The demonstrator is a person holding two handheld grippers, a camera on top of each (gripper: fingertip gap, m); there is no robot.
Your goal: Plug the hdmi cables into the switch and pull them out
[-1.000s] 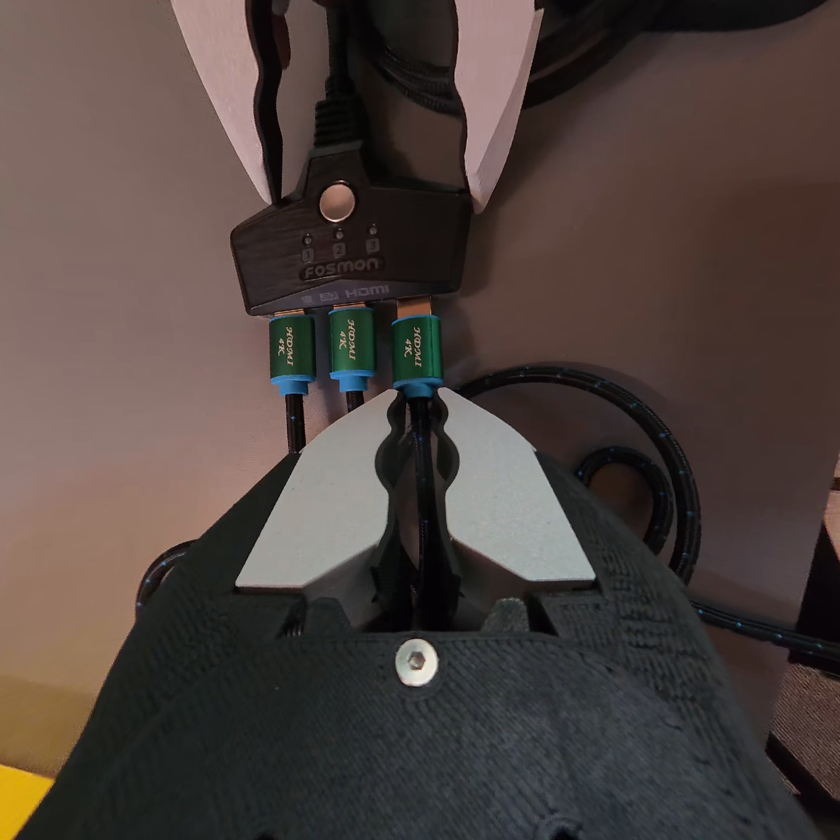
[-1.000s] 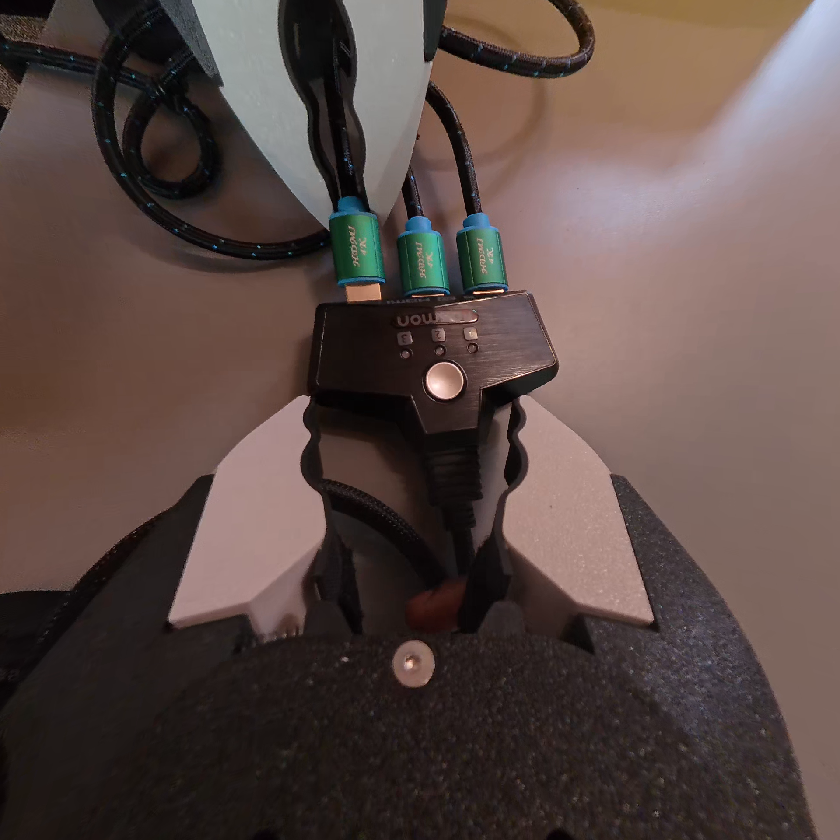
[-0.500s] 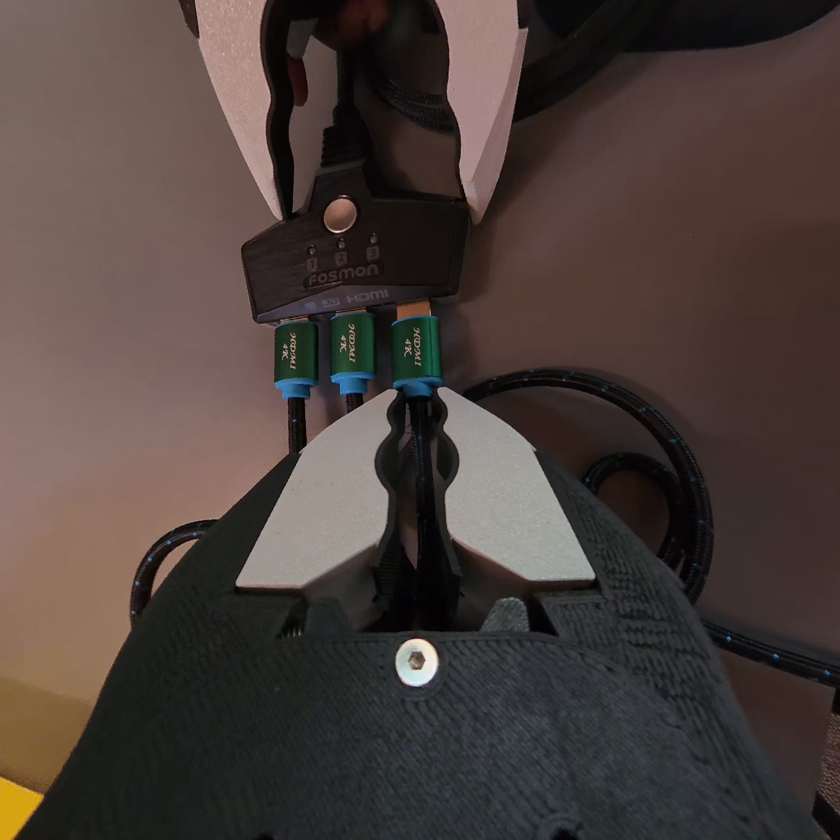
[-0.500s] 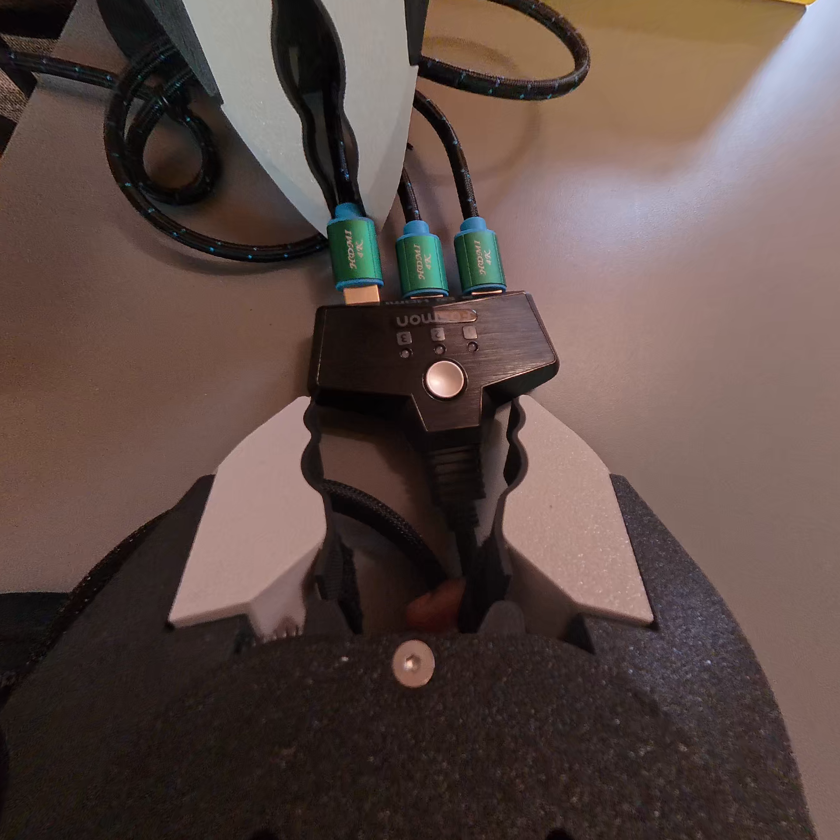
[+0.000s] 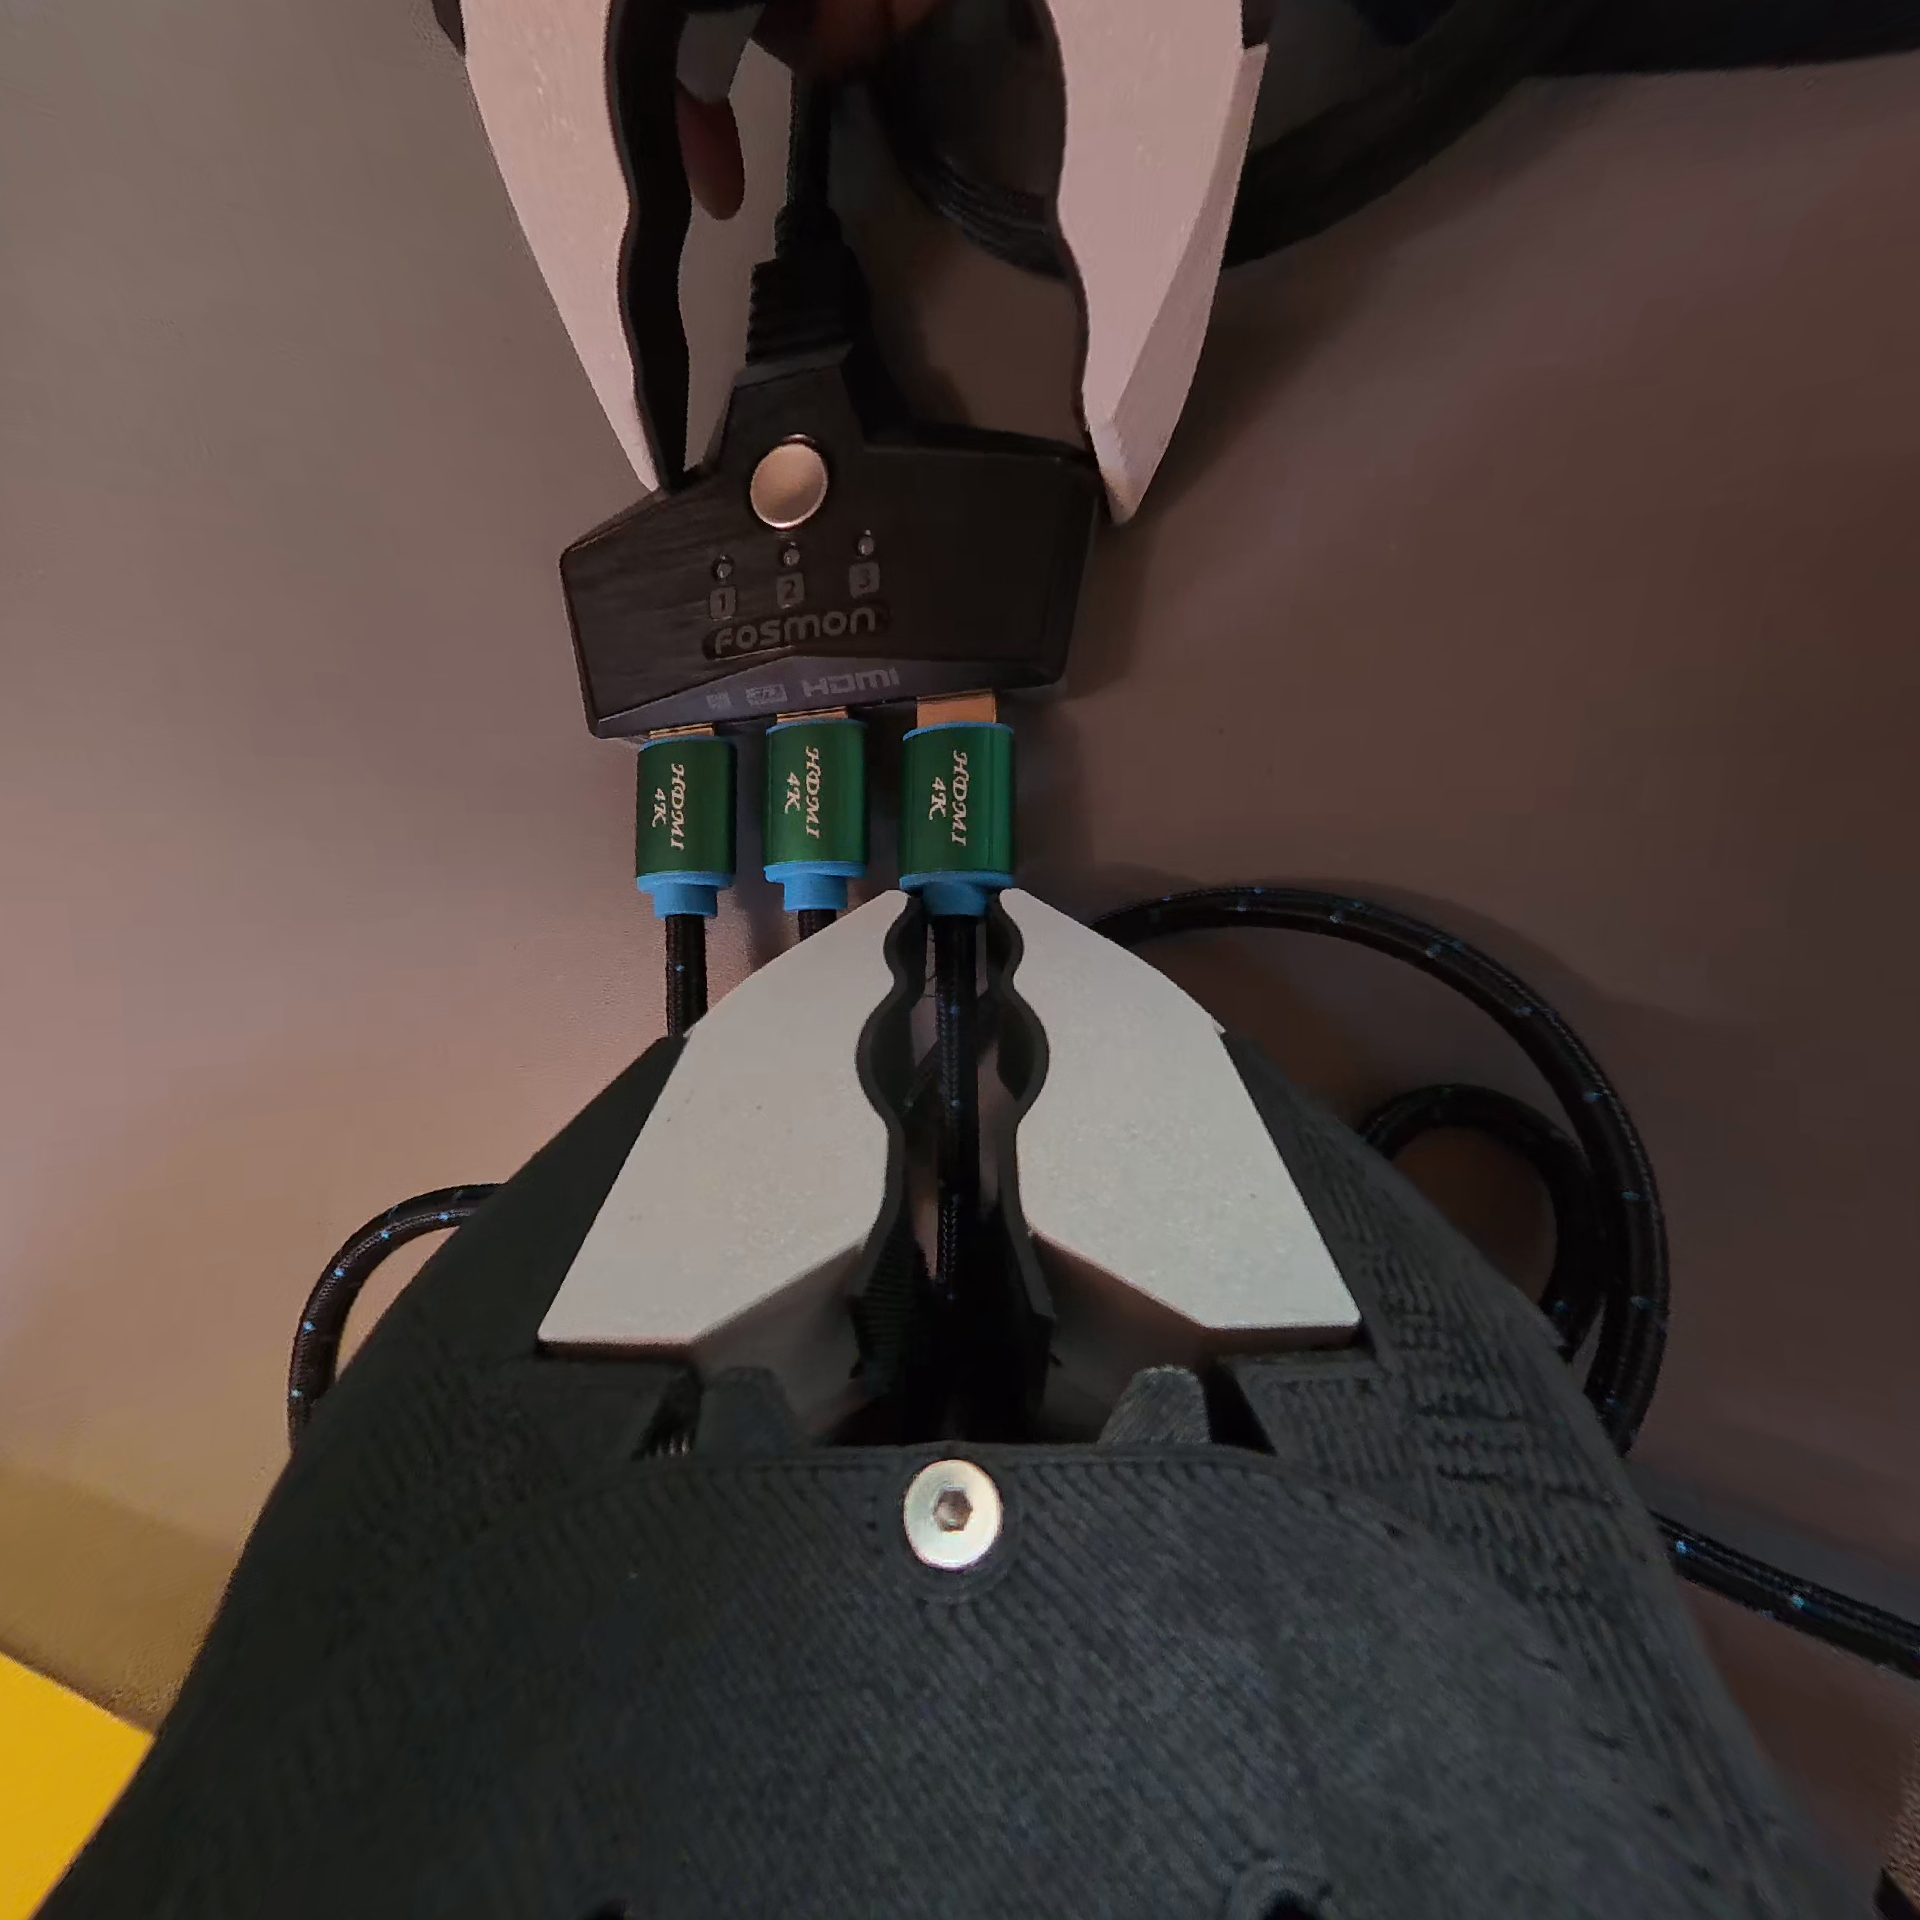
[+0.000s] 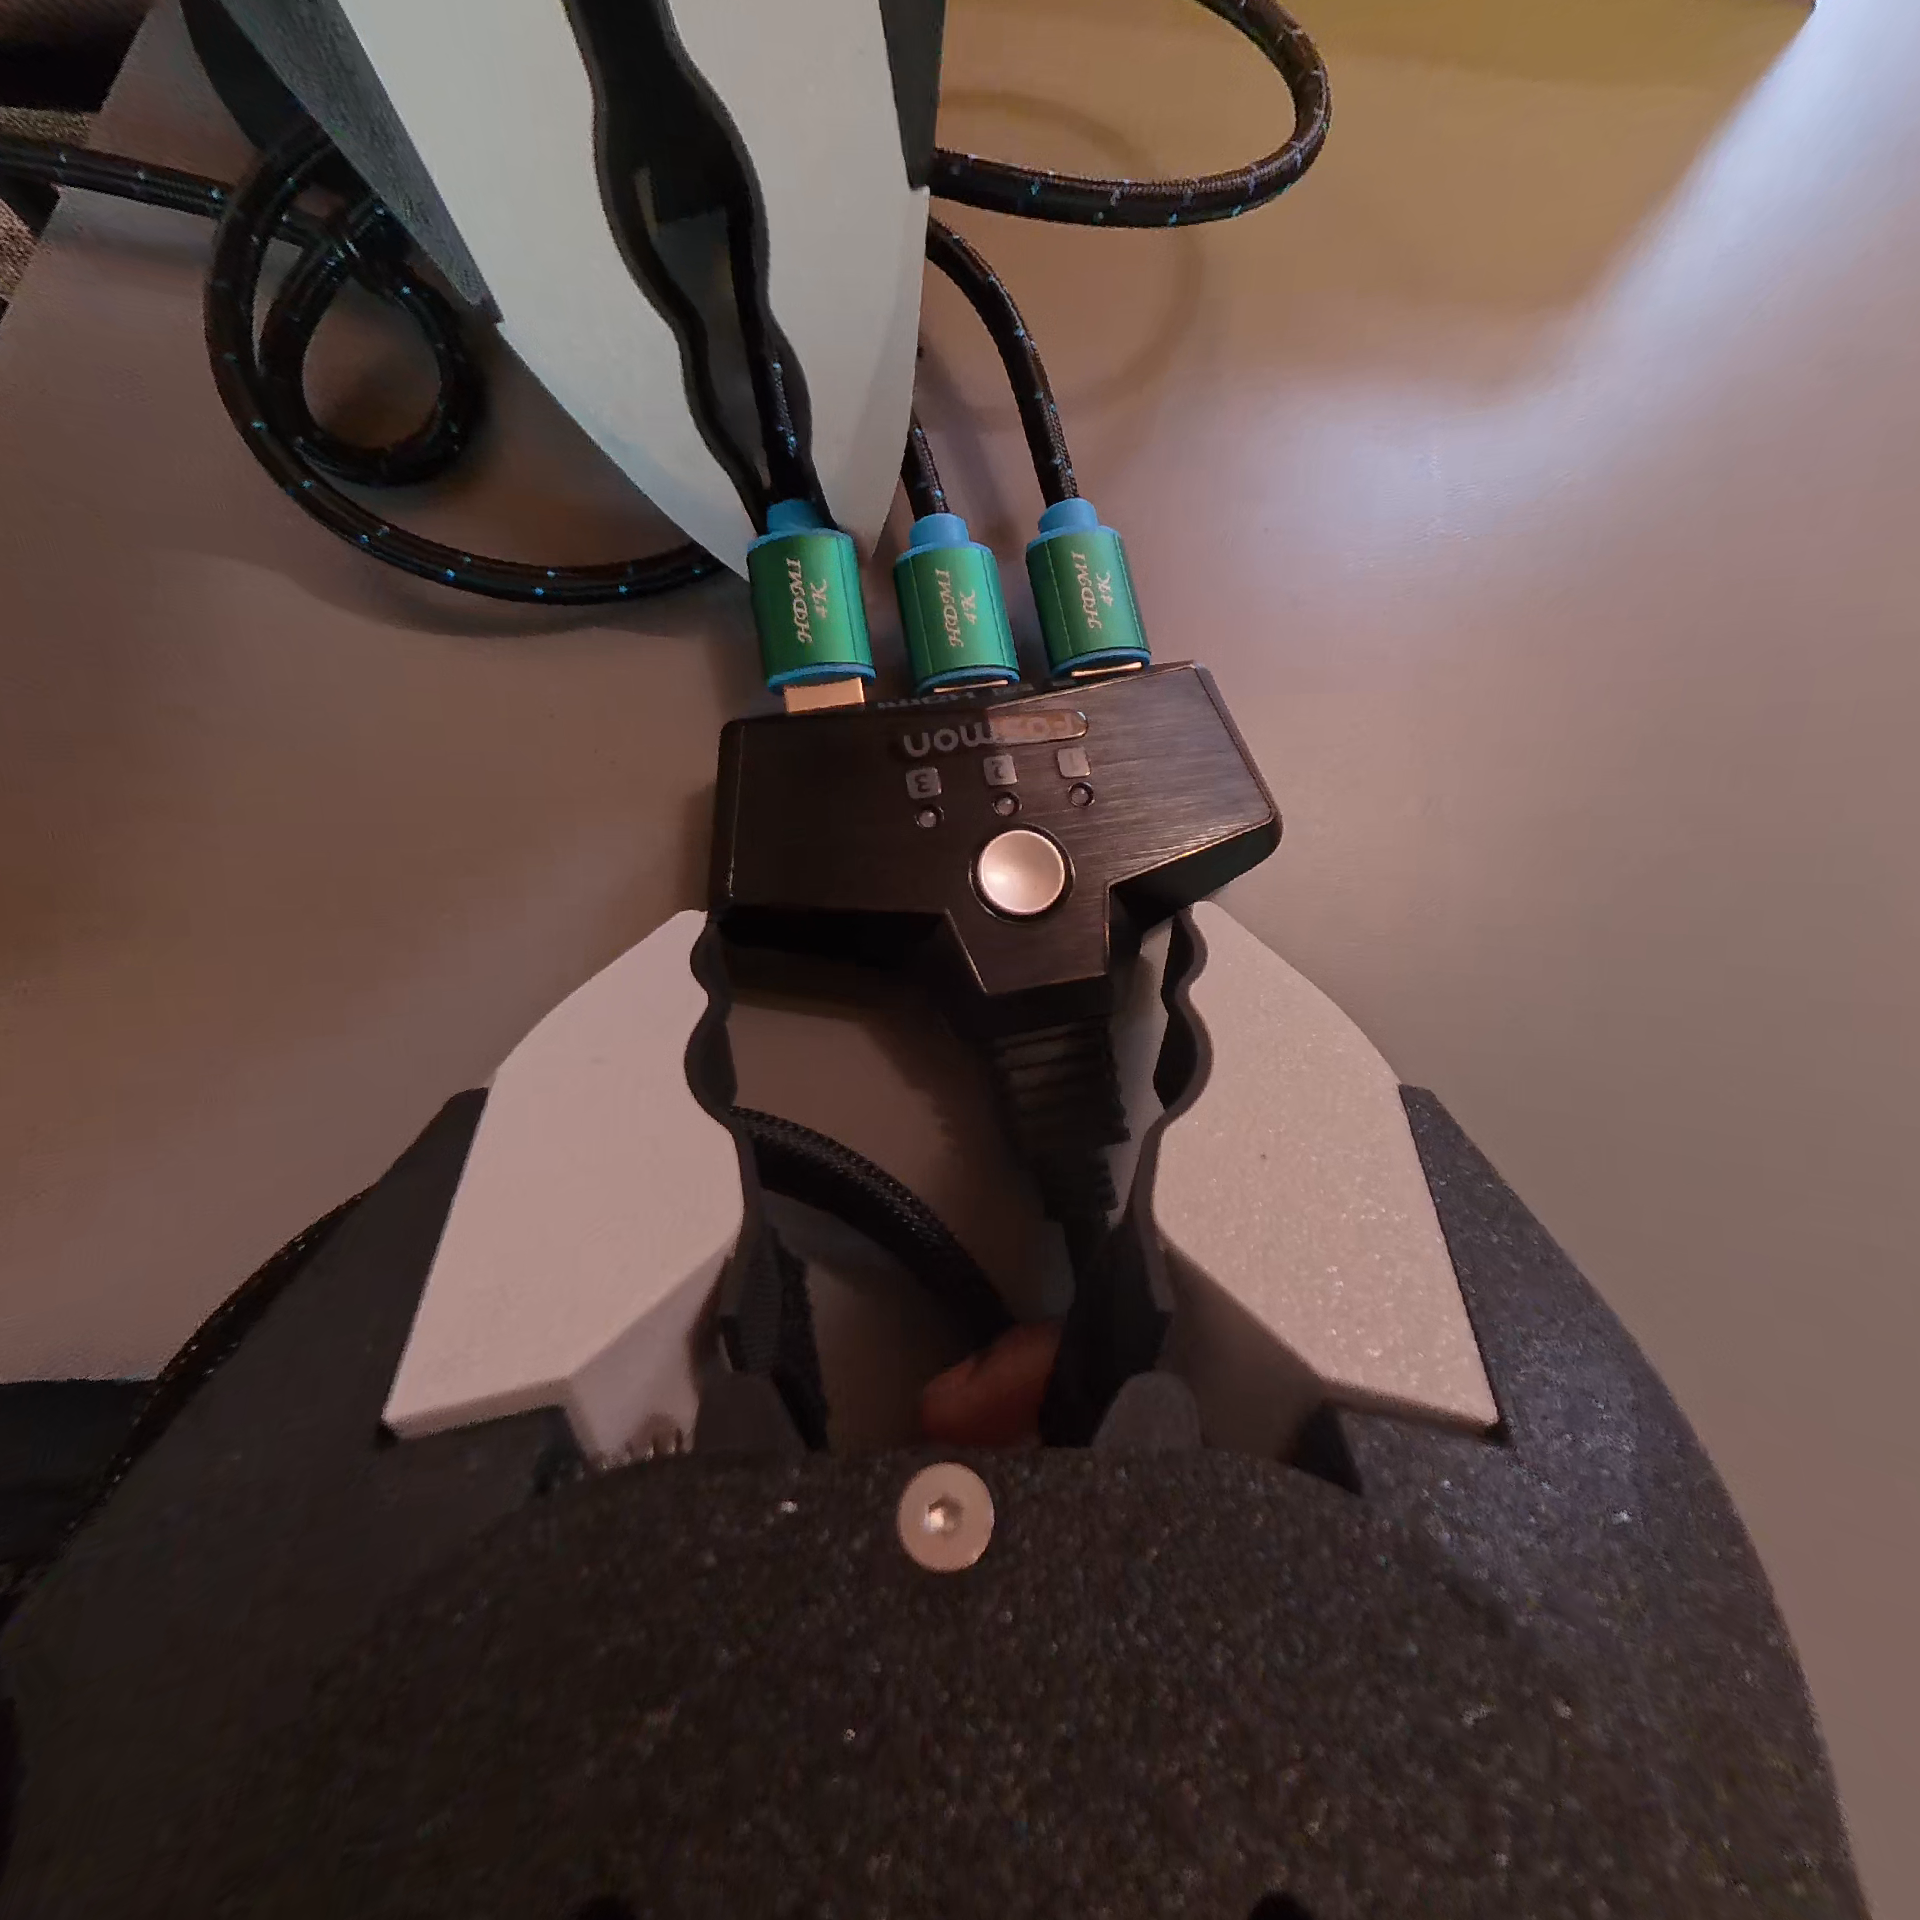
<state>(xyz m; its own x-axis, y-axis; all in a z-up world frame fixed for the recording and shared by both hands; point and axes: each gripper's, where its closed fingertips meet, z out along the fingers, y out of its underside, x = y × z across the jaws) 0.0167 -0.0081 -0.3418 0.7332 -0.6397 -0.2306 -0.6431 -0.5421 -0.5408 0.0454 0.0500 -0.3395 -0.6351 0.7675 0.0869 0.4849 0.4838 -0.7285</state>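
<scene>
The left gripper (image 5: 951,914) clamps a braided black cable (image 5: 951,1091) behind its green metal plug (image 5: 956,805), half seated in the black brushed switch (image 5: 831,613), whose rear the right gripper (image 5: 883,488) straddles.

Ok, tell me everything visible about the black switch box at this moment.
The switch is a flat black box with a brushed, metal-looking top, a round silver button, three small indicator dots and a thick ribbed tail cable. It lies on the grey table. The right gripper straddles its narrow rear, jaws apart. Two green plugs sit fully in; the third plug, its cable held by the left gripper, shows bare gold metal.
</scene>
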